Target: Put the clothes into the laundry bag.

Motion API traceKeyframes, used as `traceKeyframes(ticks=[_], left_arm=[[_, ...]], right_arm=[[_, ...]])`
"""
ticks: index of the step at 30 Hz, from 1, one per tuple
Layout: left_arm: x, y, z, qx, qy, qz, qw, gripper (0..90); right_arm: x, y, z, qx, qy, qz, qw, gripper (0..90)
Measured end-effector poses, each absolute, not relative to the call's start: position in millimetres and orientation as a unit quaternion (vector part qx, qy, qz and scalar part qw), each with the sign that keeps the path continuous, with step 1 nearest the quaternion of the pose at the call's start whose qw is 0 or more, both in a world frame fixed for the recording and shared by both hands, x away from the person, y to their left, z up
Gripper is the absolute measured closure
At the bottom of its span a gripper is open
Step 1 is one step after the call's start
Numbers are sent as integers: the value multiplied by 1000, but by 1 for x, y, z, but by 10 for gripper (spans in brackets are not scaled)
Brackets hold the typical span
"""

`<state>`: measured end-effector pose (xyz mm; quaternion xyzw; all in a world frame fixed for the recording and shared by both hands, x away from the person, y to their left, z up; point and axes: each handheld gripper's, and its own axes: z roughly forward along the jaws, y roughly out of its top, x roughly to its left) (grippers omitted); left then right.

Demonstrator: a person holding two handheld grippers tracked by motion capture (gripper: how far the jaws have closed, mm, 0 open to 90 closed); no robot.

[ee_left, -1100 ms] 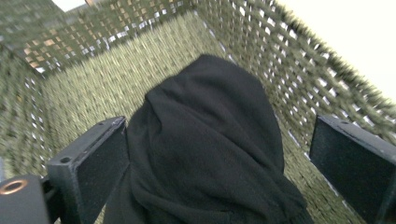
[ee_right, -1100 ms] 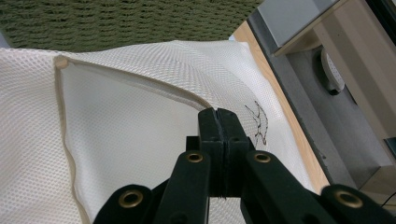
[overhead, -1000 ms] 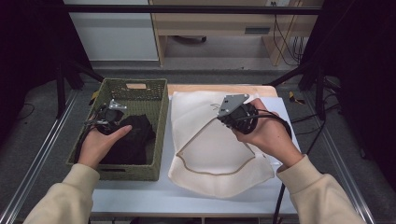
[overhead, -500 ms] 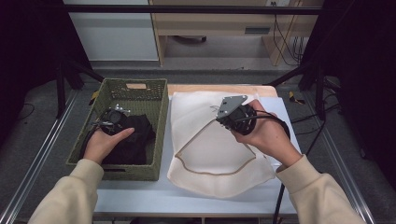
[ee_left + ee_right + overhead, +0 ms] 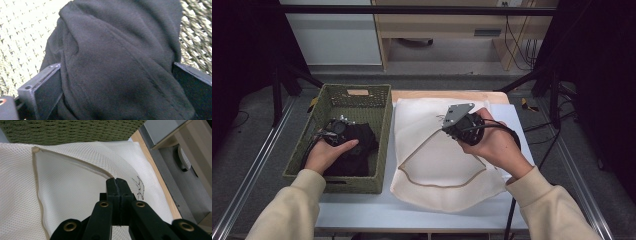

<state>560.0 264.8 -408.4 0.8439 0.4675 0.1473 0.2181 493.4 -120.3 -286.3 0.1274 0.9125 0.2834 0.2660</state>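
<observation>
A black garment (image 5: 358,150) lies in the olive woven basket (image 5: 337,182) at the left of the table. My left gripper (image 5: 337,127) is down inside the basket on top of it. In the left gripper view its jaws stand wide apart with the black garment (image 5: 120,62) bulging between them, so the gripper (image 5: 115,66) is open. A white mesh bag (image 5: 437,167) lies spread at the middle of the table. My right gripper (image 5: 442,131) is shut on the bag's beige-trimmed rim and holds the mouth lifted. The right gripper view shows the closed gripper (image 5: 116,181) pinching that mesh bag (image 5: 75,182).
The basket's woven floor (image 5: 25,37) shows beside the garment, and its wall (image 5: 75,130) lies just beyond the bag. The white table (image 5: 377,210) has a wooden back edge (image 5: 442,94). Metal rails (image 5: 257,165) run along both sides. A cable trails from the right gripper.
My left hand has sunk lower into the basket, down onto the black garment. The right hand and the bag's raised rim have stayed put.
</observation>
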Motion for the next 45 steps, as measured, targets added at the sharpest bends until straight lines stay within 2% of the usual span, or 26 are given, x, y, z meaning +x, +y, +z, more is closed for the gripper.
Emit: traceKeyframes(ticks=[45], left_arm=[[563, 264, -426, 850, 475, 130, 188, 0]], right_arm=[[492, -126, -283, 128, 912, 286, 265, 900]])
